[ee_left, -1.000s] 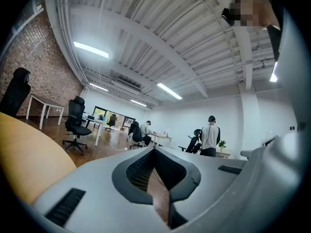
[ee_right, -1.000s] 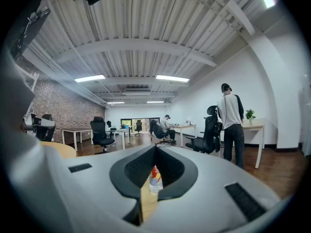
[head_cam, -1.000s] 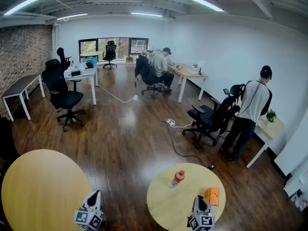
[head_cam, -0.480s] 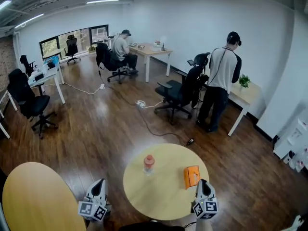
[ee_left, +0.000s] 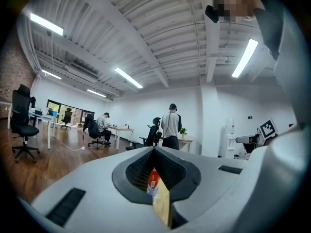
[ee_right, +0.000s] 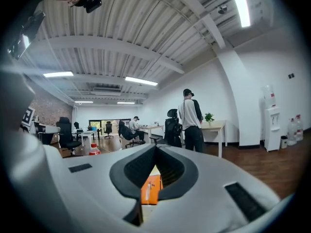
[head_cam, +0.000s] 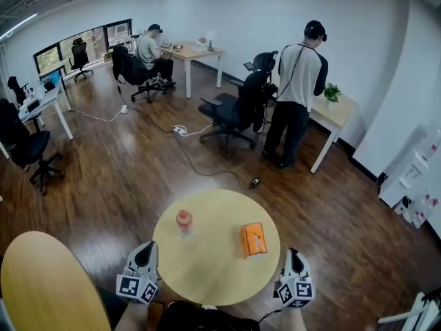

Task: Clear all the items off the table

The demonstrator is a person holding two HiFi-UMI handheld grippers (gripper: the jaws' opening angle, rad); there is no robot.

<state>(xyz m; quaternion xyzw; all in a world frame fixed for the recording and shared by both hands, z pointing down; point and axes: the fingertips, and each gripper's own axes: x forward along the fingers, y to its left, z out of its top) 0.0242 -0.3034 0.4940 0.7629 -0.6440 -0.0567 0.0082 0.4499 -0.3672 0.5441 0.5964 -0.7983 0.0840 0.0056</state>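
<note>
Bottle (head_cam: 184, 221) with a red cap is standing upright on the left part of the round desk (head_cam: 213, 271) in the head view. An orange pack (head_cam: 253, 239) is lying flat on the right part, well apart from it. The left gripper (head_cam: 146, 252) and right gripper (head_cam: 293, 257) are hovering at the desk's near edge, one on each side, touching neither item. Far off, a standing person (head_cam: 298, 74) is standing beside an office chair (head_cam: 238, 109).

In the left gripper view, the fingers (ee_left: 87, 183) are sitting drawn to a narrow slit with nothing gripped, and the bottle is showing through it, farther along.

In the right gripper view, the fingers are likewise sitting narrow and empty, with the orange pack lying beyond them on the desk.
</note>
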